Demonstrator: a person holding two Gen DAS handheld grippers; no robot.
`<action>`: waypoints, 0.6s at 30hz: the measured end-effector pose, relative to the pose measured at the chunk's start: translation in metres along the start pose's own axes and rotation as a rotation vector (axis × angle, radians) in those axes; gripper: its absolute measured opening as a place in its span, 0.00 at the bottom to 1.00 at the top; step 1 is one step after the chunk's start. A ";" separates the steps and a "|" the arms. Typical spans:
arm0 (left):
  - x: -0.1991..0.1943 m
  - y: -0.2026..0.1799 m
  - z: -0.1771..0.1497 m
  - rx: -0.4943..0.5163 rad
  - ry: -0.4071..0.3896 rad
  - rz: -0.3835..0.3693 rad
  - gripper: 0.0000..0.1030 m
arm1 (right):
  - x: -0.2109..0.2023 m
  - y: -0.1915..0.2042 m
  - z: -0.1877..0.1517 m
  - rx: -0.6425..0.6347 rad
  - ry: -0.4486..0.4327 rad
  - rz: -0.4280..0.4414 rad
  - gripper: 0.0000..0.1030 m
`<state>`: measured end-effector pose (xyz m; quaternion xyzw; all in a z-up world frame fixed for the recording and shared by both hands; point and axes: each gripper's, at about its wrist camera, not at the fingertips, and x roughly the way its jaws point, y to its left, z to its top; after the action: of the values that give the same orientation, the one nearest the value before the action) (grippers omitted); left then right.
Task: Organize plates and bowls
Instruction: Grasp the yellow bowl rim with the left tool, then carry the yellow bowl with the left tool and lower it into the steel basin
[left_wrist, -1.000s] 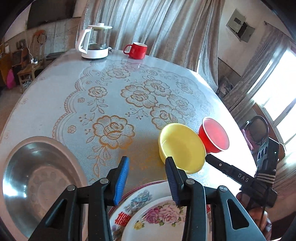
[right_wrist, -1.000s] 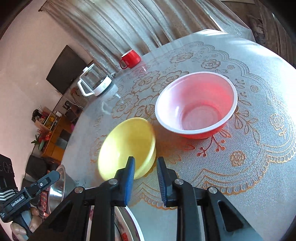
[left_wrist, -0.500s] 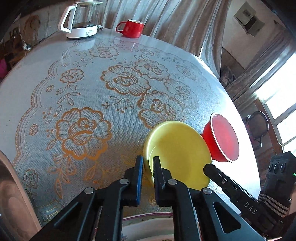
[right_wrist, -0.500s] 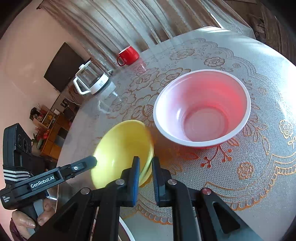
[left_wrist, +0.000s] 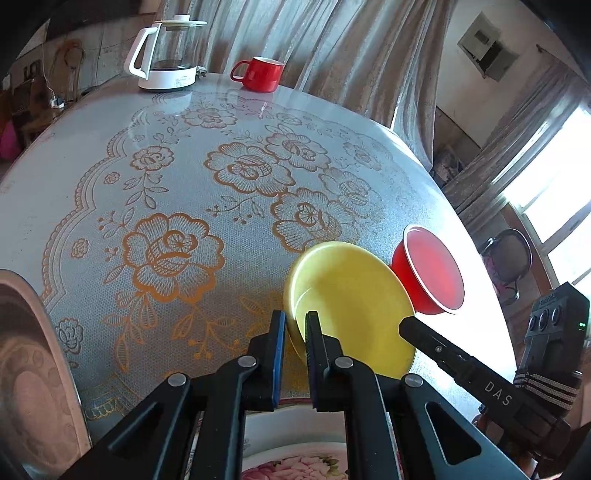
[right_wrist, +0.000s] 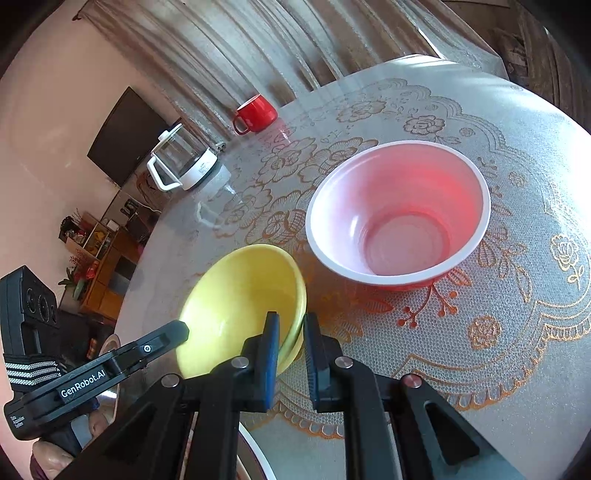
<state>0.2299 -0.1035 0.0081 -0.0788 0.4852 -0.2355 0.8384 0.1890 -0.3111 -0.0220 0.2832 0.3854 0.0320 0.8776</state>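
Both sets of jaws are clamped on the yellow bowl (left_wrist: 347, 306): my left gripper (left_wrist: 294, 332) pinches its near rim, one finger inside and one outside, and my right gripper (right_wrist: 289, 334) grips the rim on the opposite side. Tilted, the bowl sits on the lace-patterned surface (left_wrist: 184, 206), just beside the red bowl (right_wrist: 399, 214), which stands upright. Below my left jaws lies a floral plate (left_wrist: 295, 469). Far across the surface stand a red mug (left_wrist: 260, 74) and a glass kettle (left_wrist: 168, 55).

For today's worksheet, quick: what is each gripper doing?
Left gripper: shut on the yellow bowl rim.
Right gripper: shut on the same rim.
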 end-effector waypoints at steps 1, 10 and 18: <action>-0.003 0.000 -0.002 0.000 -0.009 0.000 0.10 | -0.002 0.001 -0.001 -0.002 -0.001 0.005 0.12; -0.045 0.009 -0.014 0.024 -0.106 0.011 0.10 | -0.013 0.028 -0.004 -0.060 -0.021 0.054 0.12; -0.086 0.035 -0.025 -0.029 -0.176 -0.005 0.10 | -0.014 0.064 -0.008 -0.131 -0.011 0.093 0.12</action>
<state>0.1844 -0.0298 0.0493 -0.1124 0.4127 -0.2226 0.8761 0.1841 -0.2571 0.0162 0.2431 0.3641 0.0964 0.8939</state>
